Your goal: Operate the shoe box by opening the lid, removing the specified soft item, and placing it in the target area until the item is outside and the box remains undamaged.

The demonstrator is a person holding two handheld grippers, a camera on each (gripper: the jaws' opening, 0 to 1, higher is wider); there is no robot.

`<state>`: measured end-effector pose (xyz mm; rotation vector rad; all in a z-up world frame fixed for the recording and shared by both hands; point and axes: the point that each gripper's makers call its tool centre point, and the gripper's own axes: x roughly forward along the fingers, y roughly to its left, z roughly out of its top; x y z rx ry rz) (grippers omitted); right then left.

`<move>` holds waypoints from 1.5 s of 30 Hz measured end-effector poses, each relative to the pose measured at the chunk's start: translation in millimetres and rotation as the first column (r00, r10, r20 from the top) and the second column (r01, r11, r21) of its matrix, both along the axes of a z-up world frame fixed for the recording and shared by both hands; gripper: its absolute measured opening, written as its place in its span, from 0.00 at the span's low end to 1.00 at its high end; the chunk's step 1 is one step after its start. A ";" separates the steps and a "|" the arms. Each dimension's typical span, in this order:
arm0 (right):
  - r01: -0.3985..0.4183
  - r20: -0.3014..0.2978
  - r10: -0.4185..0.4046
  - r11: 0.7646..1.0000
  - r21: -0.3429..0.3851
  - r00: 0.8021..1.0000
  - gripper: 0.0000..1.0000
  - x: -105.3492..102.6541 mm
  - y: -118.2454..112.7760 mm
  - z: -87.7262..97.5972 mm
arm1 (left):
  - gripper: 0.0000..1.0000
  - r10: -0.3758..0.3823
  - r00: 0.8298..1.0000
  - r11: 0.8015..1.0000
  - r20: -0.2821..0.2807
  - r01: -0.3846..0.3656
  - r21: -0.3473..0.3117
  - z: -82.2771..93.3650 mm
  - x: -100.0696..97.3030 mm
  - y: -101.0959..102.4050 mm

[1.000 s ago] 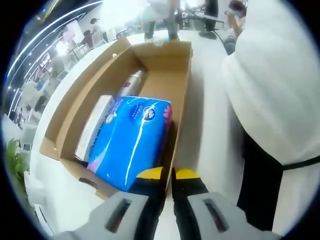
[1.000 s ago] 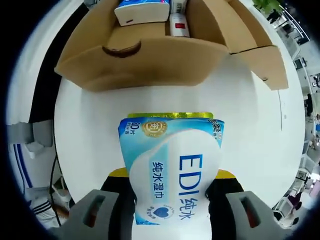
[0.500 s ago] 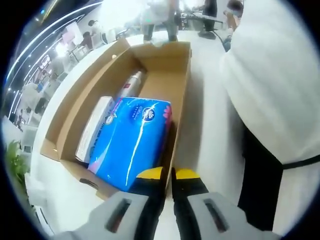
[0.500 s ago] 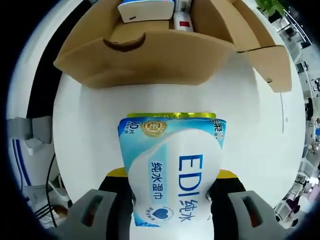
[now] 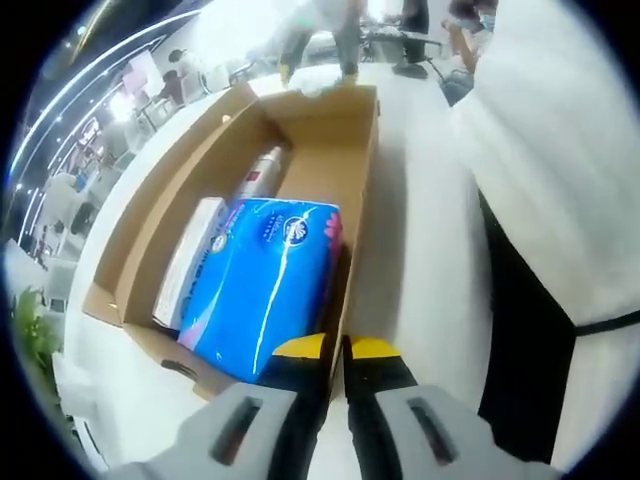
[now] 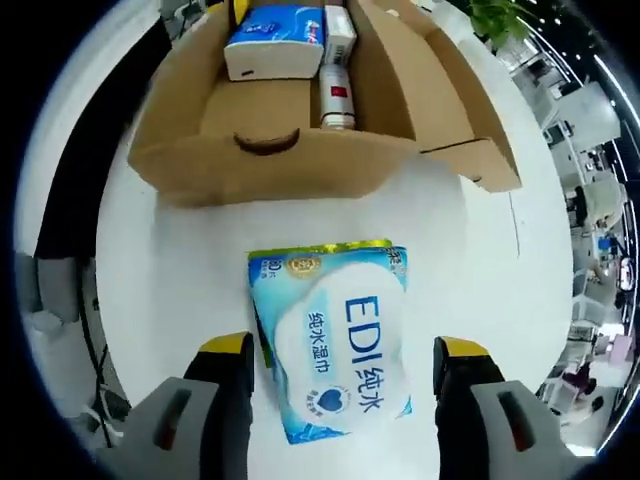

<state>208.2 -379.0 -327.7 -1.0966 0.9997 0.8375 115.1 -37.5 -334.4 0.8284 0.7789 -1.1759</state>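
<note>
The open cardboard shoe box (image 5: 365,170) lies on the white table (image 5: 420,280). Inside it are a blue tissue pack (image 5: 265,280), a white pack (image 5: 190,260) and a slim can (image 5: 258,172). My left gripper (image 5: 337,347) is shut on the box's near side wall. In the right gripper view the box (image 6: 270,150) is ahead, its lid (image 6: 470,110) folded out to the right. A blue-and-white wet wipes pack (image 6: 335,350) lies flat on the table (image 6: 190,260) in front of the box. My right gripper (image 6: 343,350) is open, with a jaw on each side of the pack, clear of it.
A person in a white garment (image 5: 560,150) stands close on the right of the box. People and desks fill the background (image 5: 330,30). A green plant (image 6: 490,15) is beyond the lid. The table edge (image 6: 85,300) curves on the left, with floor and a cable below.
My right gripper opened and let go of the wipes pack, which now lies on the table; the right gripper view has drawn back. The left gripper keeps its hold on the box wall.
</note>
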 end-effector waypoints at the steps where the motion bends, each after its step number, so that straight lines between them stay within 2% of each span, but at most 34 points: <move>1: 0.034 0.011 -0.035 0.999 0.021 0.999 0.74 0.9 1.3 1.3 | 0.05 0.000 1.000 1.000 -0.001 0.000 -0.001 0.2 0.0 -0.1; 2: 0.086 0.017 -0.089 0.990 0.107 0.996 0.74 -0.3 11.6 5.5 | 0.06 0.006 1.000 1.000 -0.007 -0.006 -0.002 0.5 0.1 -0.1; 3: 0.107 0.031 -0.113 0.981 0.161 0.993 0.75 -1.6 18.3 10.1 | 0.06 0.018 1.000 1.000 -0.010 -0.018 -0.002 0.7 0.3 0.0; 6: 0.088 0.048 -0.094 0.990 0.112 0.994 0.75 -9.5 13.3 11.5 | 0.06 0.025 1.000 1.000 -0.009 -0.025 -0.004 1.2 0.0 0.2; 8: 0.095 0.059 -0.103 0.986 0.135 0.993 0.75 -11.4 16.6 16.3 | 0.06 0.024 1.000 1.000 -0.009 -0.024 -0.005 1.6 -0.1 0.2; 10: 0.131 0.083 -0.147 0.975 0.179 0.986 0.75 -10.2 20.4 24.5 | 0.06 0.032 0.999 0.999 -0.015 -0.032 -0.006 1.8 -0.1 0.2; 11: 0.158 0.099 -0.182 0.964 0.213 0.978 0.71 -8.5 22.1 29.7 | 0.06 0.059 0.998 0.998 -0.033 -0.059 -0.008 1.8 -0.1 0.4; 13: 0.189 0.117 -0.224 0.948 0.256 0.968 0.67 -8.3 24.7 37.9 | 0.06 0.051 0.998 0.999 -0.033 -0.051 -0.008 1.8 0.0 0.3; 15: 0.216 0.114 -0.254 0.938 0.270 0.961 0.49 -10.8 25.3 41.7 | 0.06 0.024 1.000 1.000 -0.018 -0.024 -0.005 2.6 -1.2 0.1; 16: 0.224 0.171 -0.282 0.929 0.295 0.944 0.40 -6.3 25.7 50.9 | 0.06 0.020 1.000 1.000 -0.016 -0.020 -0.005 2.6 -1.3 0.2; 17: 0.225 0.213 -0.297 0.925 0.307 0.931 0.34 -2.6 25.3 56.8 | 0.06 0.017 1.000 1.000 -0.014 -0.017 -0.006 2.8 -1.1 0.1; 18: 0.237 0.219 -0.316 0.916 0.323 0.923 0.35 -2.7 26.3 59.1 | 0.06 0.015 1.000 1.000 -0.016 -0.016 -0.007 2.8 -0.8 0.0; 19: 0.272 0.199 -0.355 0.896 0.351 0.914 0.37 -6.3 29.3 59.7 | 0.06 0.017 1.000 1.000 -0.017 -0.017 -0.007 2.9 -0.7 0.0; 20: 0.281 0.210 -0.371 0.889 0.362 0.905 0.37 -7.2 30.1 62.3 | 0.06 0.019 1.000 1.000 -0.018 -0.019 -0.007 2.7 -0.6 0.0; 22: 0.290 0.202 -0.380 0.884 0.367 0.903 0.38 -11.2 30.0 63.6 | 0.06 0.026 0.999 1.000 -0.021 -0.026 -0.009 2.7 -0.9 0.1; 23: 0.346 0.204 -0.449 0.851 0.395 0.870 0.40 -12.3 26.0 66.8 | 0.06 0.032 0.999 0.999 -0.026 -0.032 -0.009 2.8 -0.8 0.2; 24: 0.369 0.205 -0.487 0.824 0.429 0.849 0.42 -11.3 25.0 69.7 | 0.06 0.032 0.999 0.999 -0.026 -0.032 -0.009 2.7 -0.5 0.1; 25: 0.381 0.199 -0.505 0.810 0.446 0.840 0.44 -11.2 24.7 70.4 | 0.06 0.032 0.999 0.999 -0.027 -0.032 -0.009 2.7 -0.5 0.1; 26: 0.442 0.153 -0.577 0.746 0.499 0.802 0.45 -13.6 23.1 70.3 | 0.06 0.033 0.999 0.999 -0.026 -0.033 -0.010 2.8 -0.6 0.1; 27: 0.453 0.149 -0.591 0.735 0.505 0.793 0.45 -13.9 20.9 70.6 | 0.06 0.033 0.999 0.999 -0.024 -0.033 -0.010 2.9 -0.9 0.2; 28: 0.460 0.154 -0.594 0.739 0.492 0.789 0.44 -15.0 16.0 70.1 | 0.06 0.032 0.999 0.999 -0.020 -0.032 -0.011 2.9 -1.2 0.2; 29: 0.472 0.150 -0.605 0.732 0.492 0.782 0.43 -15.8 13.7 69.7 | 0.06 0.023 1.000 1.000 -0.010 -0.023 -0.013 3.2 -1.9 0.1; 30: 0.484 0.140 -0.621 0.715 0.504 0.771 0.43 -16.3 12.3 70.9 | 0.06 0.022 1.000 1.000 -0.008 -0.022 -0.015 3.0 -1.5 0.1; 31: 0.496 0.129 -0.642 0.691 0.526 0.756 0.43 -16.0 12.0 72.9 | 0.06 0.023 1.000 1.000 -0.010 -0.023 -0.017 3.1 -1.2 0.0; 32: 0.505 0.125 -0.672 0.654 0.564 0.730 0.43 -13.7 11.0 78.7 | 0.06 0.029 0.999 0.999 -0.017 -0.029 -0.020 3.3 -0.9 -0.2; 33: 0.511 0.115 -0.689 0.629 0.586 0.716 0.43 -13.4 11.4 82.6 | 0.06 0.032 0.999 0.999 -0.020 -0.032 -0.019 3.4 -0.6 -0.2; 34: 0.518 0.099 -0.712 0.592 0.617 0.696 0.43 -12.9 12.2 87.6 | 0.06 0.033 0.999 0.999 -0.021 -0.033 -0.018 3.0 -0.3 -0.2; 35: 0.524 0.091 -0.730 0.565 0.638 0.677 0.43 -12.8 12.0 91.5 | 0.06 0.029 0.999 0.999 -0.018 -0.029 -0.017 2.9 -0.5 0.0; 36: 0.527 0.085 -0.739 0.551 0.647 0.669 0.44 -12.9 12.3 93.1 | 0.06 0.026 1.000 1.000 -0.014 -0.026 -0.017 2.9 -0.9 -0.1; 39: 0.526 0.087 -0.741 0.548 0.651 0.666 0.41 -14.7 15.1 95.7 | 0.07 0.025 1.000 0.999 -0.008 -0.025 -0.020 3.0 -0.8 0.0; 40: 0.517 0.095 -0.735 0.557 0.650 0.672 0.35 -16.0 18.4 96.5 | 0.07 0.034 0.999 0.999 -0.011 -0.034 -0.029 3.4 -0.4 -0.4; 41: 0.513 0.122 -0.732 0.576 0.636 0.670 0.28 -15.9 16.7 97.0 | 0.07 0.041 0.999 0.998 -0.019 -0.042 -0.037 3.8 -0.2 -0.3; 42: 0.509 0.154 -0.734 0.590 0.626 0.662 0.27 -14.5 14.4 98.8 | 0.07 0.046 0.999 0.998 -0.025 -0.047 -0.045 4.0 0.2 -0.1; 45: 0.499 0.176 -0.729 0.603 0.622 0.661 0.35 -13.0 19.9 99.9 | 0.06 0.034 0.999 0.998 -0.019 -0.035 -0.048 3.8 -0.8 -0.7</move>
